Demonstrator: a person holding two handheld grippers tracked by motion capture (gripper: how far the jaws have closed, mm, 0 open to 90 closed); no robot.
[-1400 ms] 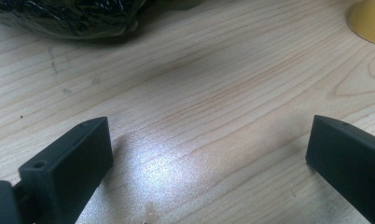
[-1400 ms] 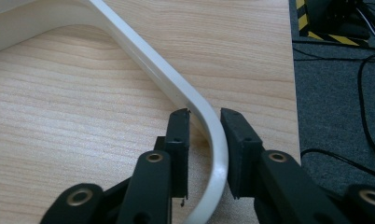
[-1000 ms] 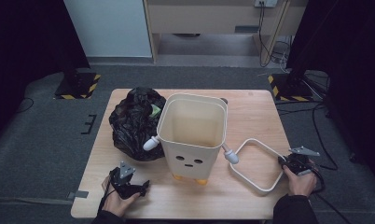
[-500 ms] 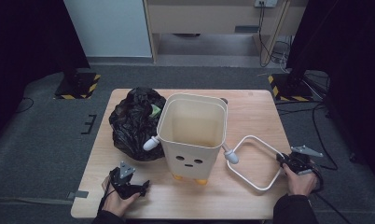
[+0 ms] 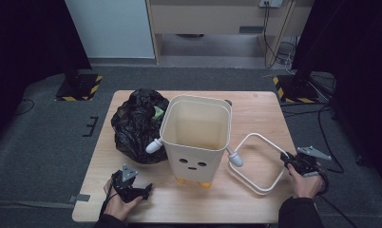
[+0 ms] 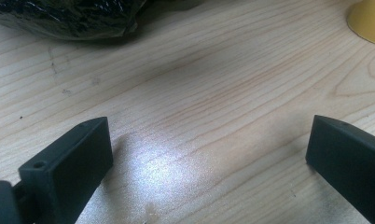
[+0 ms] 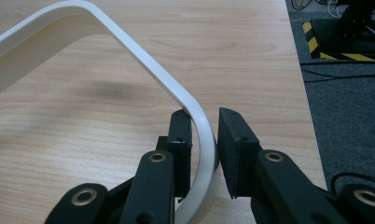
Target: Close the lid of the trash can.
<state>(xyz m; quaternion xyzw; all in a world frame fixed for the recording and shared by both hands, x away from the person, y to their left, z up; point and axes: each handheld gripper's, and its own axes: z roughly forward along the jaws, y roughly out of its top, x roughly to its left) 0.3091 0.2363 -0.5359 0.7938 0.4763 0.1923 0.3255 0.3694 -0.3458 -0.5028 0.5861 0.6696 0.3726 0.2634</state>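
High view: a cream plastic bin (image 5: 197,137) with a simple face and two small yellow feet stands upright near the middle of the light wooden table (image 5: 260,107). A crumpled black plastic bag (image 5: 138,124) lies just beside it on its left, touching or nearly touching its wall. A white rounded-square ring frame (image 5: 258,164) lies on the table to the bin's right, with one end next to the bin's small white side peg. The right gripper (image 5: 293,161) is held at the right table edge, at the outer corner of the ring frame. The left gripper (image 5: 140,192) is held low over the near left part of the table, in front of the bag, apart from the bin.

Left gripper view: the two black jaws stand wide apart over bare wood, nothing between them. The bag's edge (image 6: 69,18) is at the top left, one yellow foot (image 6: 370,21) of the bin at the top right.

Right gripper view: the right gripper (image 7: 205,135) has the curved corner of the ring frame (image 7: 143,60) between its jaws. The band lies against the left jaw; a narrow gap shows to the right jaw. The jaws have just been opening, with the frame between them. The frame runs away to the upper left over the table.
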